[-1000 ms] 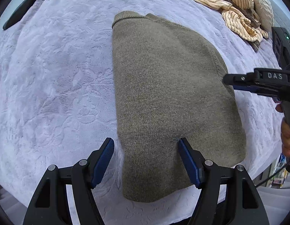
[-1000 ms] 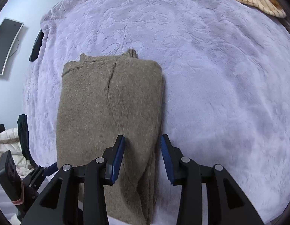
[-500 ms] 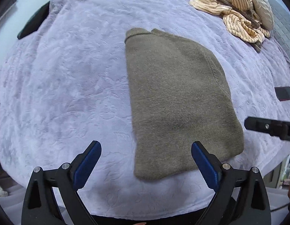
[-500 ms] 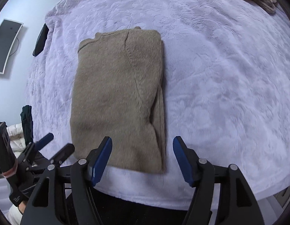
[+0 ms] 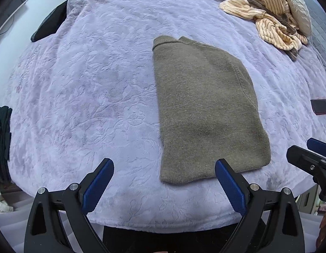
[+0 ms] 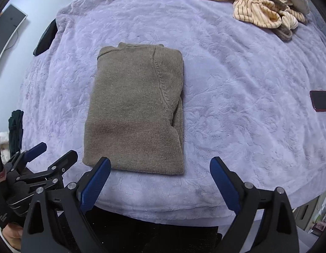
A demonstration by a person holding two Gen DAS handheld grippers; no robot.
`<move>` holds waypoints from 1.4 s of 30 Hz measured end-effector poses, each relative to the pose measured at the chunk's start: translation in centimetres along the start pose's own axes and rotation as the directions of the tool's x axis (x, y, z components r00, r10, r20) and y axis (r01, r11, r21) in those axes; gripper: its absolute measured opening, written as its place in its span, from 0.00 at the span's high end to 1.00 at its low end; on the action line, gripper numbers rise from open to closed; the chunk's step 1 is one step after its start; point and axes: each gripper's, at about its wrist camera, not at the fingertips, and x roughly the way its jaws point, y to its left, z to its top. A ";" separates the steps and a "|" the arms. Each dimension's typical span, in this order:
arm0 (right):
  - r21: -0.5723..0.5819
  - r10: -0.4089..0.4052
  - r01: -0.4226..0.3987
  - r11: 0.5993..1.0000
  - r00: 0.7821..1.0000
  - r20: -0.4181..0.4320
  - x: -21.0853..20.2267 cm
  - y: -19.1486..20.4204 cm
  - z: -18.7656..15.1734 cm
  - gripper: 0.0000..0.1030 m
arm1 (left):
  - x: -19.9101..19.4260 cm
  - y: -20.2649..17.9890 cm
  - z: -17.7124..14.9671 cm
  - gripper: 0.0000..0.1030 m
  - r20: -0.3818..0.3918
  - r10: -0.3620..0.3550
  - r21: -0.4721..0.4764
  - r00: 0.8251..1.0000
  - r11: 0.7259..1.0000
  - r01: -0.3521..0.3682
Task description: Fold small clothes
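Both grippers are held level near the front edge of the bed, pointing forward across it. The left gripper (image 5: 164,171) has its two blue-padded fingers (image 5: 97,184) spread wide and holds nothing; its right pad overlaps the near hem of the sweater in the left wrist view, though contact cannot be told. The right gripper (image 6: 160,170) is likewise spread wide and empty, its fingers standing just short of the sweater's near hem. In the right wrist view the left gripper appears at lower left, and a short white marking on its body is too small to read. The olive-brown knit sweater (image 6: 135,113) lies folded into a rectangle on the lavender embossed blanket (image 6: 237,105), collar at the far end and a sleeve seam curving down its right side. A heap of cream striped clothes (image 6: 253,12) lies at the far right, well apart from the sweater. A dark phone (image 6: 321,103) with a reddish edge lies on the blanket at right. No brand name is legible.
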 end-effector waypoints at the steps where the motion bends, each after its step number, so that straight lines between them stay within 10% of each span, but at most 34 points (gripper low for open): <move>1: 0.002 -0.005 0.005 1.000 1.000 0.005 -0.2 0.1 0.0 0.07 | -0.1 0.1 0.0 0.06 -0.004 0.005 -0.005 1.000 1.000 -0.005; 42: 0.027 -0.124 0.124 0.992 0.992 -0.003 -0.6 1.5 -1.7 0.07 | -1.6 0.8 -1.0 0.06 -0.018 0.015 -0.006 1.000 1.000 -0.015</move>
